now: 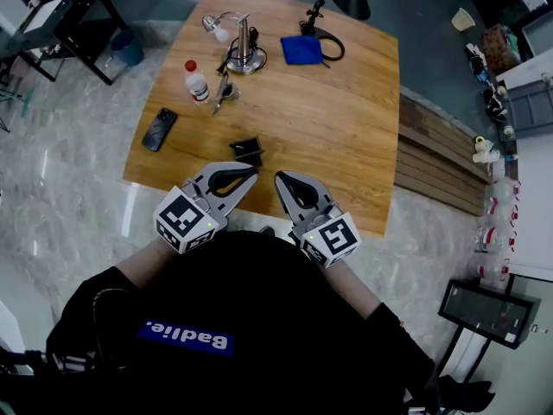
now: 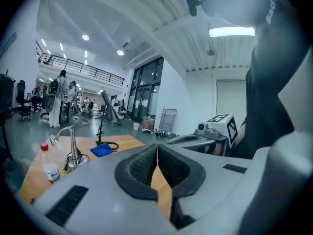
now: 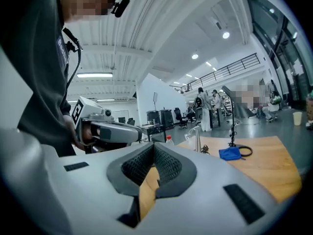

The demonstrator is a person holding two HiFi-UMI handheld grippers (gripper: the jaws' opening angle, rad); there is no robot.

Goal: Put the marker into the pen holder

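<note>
Marker (image 1: 223,92), seemingly the slim dark item beside the bottle (image 1: 197,82), lies upper centre on the table (image 1: 346,145). Left gripper (image 1: 249,172) and right gripper (image 1: 282,179), lower centre: jaws pressed together, nothing held.

- You stood in a large open hall, apparently a lab or studio workspace.
- A railed mezzanine (image 2: 83,68), tall glass doors (image 2: 144,94) and ceiling lights (image 2: 85,37) surrounded you.
- Office chairs (image 3: 182,116) and standing people (image 2: 61,98) occupied the polished floor (image 1: 69,206).

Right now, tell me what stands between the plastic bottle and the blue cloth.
A silver desk lamp stands between the plastic bottle and the blue cloth; the head view shows it best.
</note>
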